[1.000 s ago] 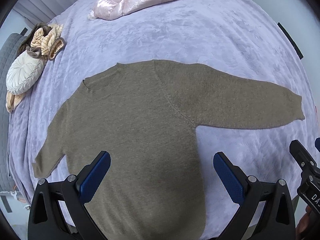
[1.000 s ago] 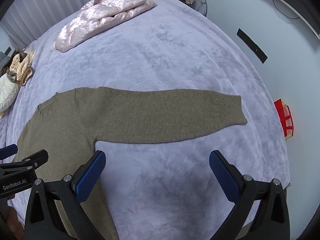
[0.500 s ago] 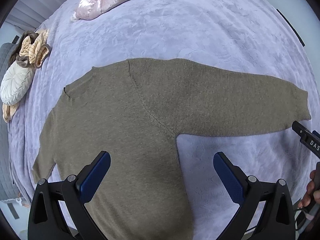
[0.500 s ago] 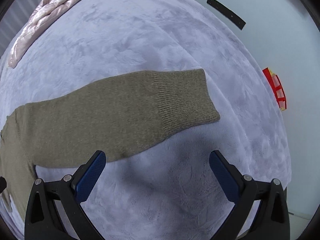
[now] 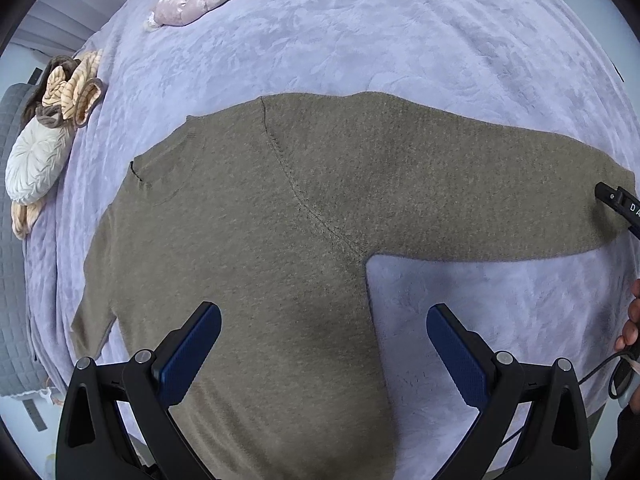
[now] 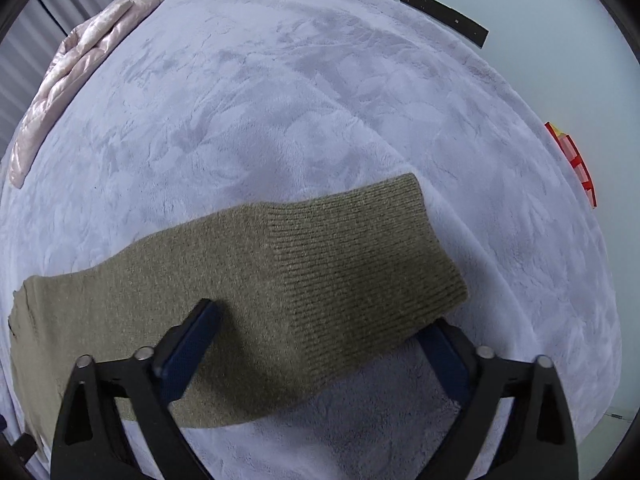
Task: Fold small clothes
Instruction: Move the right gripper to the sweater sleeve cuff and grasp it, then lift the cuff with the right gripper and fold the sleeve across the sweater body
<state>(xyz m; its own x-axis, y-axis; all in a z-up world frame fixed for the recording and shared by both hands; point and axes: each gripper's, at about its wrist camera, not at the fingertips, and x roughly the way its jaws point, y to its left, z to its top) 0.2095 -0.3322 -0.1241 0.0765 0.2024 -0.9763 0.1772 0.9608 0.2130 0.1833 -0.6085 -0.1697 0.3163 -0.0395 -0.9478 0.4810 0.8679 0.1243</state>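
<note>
A: What is covering the surface?

B: A plush lavender blanket (image 6: 320, 92) is spreading across the whole bed. A shiny pink quilted garment (image 6: 76, 64) is lying at its far edge, ruffled cream cushions (image 5: 48, 136) at the left. A pale wall is showing beyond, with a black strip (image 6: 444, 16) on it.

A: And the garment?

B: The olive knitted sweater (image 5: 260, 240) is lying flat, sleeve stretched rightward.

A: Tools?

B: The left gripper (image 5: 324, 344) is hovering spread wide over the sweater's body. The right gripper (image 6: 320, 344) is straddling the ribbed cuff (image 6: 360, 256), jaws apart, one finger sitting under the cuff's edge.
</note>
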